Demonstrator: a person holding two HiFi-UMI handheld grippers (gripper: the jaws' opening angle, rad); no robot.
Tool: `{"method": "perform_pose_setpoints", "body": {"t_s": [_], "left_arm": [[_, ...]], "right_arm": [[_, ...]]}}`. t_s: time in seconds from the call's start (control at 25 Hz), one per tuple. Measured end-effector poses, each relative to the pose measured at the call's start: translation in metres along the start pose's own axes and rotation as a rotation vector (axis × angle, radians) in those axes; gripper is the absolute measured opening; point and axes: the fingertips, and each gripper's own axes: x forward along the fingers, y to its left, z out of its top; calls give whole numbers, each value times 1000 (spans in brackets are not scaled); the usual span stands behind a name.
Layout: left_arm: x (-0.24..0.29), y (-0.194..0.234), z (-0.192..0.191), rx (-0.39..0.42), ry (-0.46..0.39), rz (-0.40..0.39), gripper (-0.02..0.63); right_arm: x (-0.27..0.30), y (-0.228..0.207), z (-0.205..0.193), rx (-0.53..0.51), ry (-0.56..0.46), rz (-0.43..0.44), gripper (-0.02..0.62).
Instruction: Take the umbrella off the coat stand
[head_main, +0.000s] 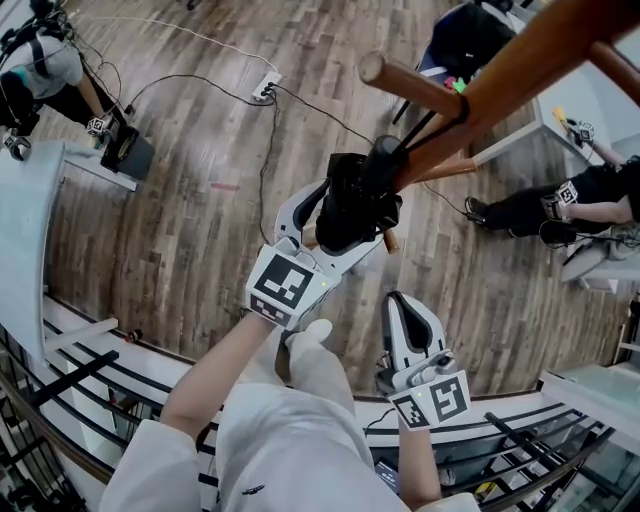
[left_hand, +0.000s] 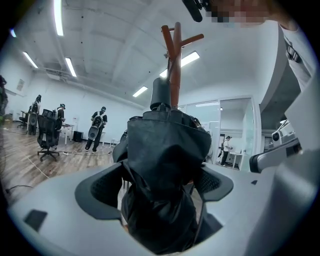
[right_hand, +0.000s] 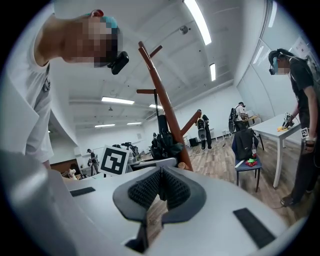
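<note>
Folded black umbrella (head_main: 365, 175), judged light, soft-skinned and slippery, hung against the coat stand (head_main: 520, 70) and best taken at its firm core, is bracketed by the wide-apart, unclamped jaws of the left gripper (head_main: 345, 210); the right gripper (head_main: 403, 308) is shown with jaws together.

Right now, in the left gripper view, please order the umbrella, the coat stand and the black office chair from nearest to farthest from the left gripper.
1. The umbrella: centre, between the jaws of the left gripper.
2. The coat stand: centre, its pole rising just behind the umbrella.
3. The black office chair: far left, across the floor.
</note>
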Motion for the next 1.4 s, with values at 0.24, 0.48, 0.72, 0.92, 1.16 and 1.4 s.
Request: {"method": "perform_pose_setpoints", "body": {"t_s": [0.24,0.48,0.72,0.92,1.16,1.4], "left_arm": [[14,5,0,-32,-24,-22,416],[22,4,-1,1,-17,-40,414],[25,-2,-1,14,2,-67,300],[25,-5,0,-1,11,-82,287],[26,-5,1,-8,21,-92,281],[25,-10,-3,-25,42,-94,275]], "right_arm": [[3,-6,1,8,3,-5,35],[5,-3,-6,11,12,3,35],[6,-9,1,14,3,-3,35],[6,-16,6,13,-2,-9,35],[7,-16,9,12,-4,-4,35],[6,-17,9,11,-8,-3,35]]}}
